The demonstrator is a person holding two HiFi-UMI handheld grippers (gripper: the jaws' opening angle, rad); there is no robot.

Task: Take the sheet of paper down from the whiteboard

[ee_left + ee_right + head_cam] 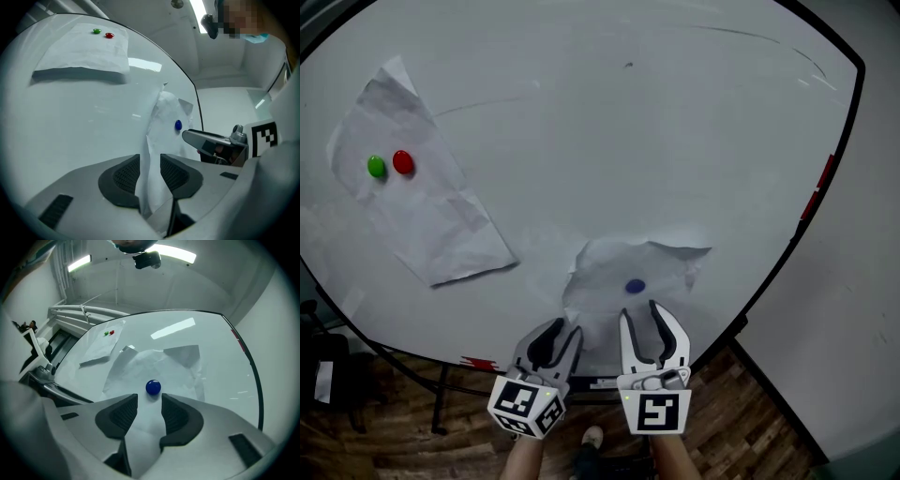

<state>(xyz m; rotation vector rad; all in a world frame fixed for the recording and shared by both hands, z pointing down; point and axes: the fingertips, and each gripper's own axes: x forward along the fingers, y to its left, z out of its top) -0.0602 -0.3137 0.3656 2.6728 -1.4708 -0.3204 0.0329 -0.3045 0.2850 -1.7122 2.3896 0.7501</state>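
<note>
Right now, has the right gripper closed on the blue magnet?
No: in the right gripper view the right gripper has its jaws standing apart, and the blue magnet sits on the sheet just beyond their tips.

In your head view, the lower edge of the crumpled sheet of paper (628, 267) is hidden behind your left gripper (559, 326) and right gripper (639, 311). Your forearms (525, 459) are cut off at the bottom. The whiteboard (609, 112) runs past the top and left edges. Dark objects (323, 375) at lower left are too dim to identify.
</note>
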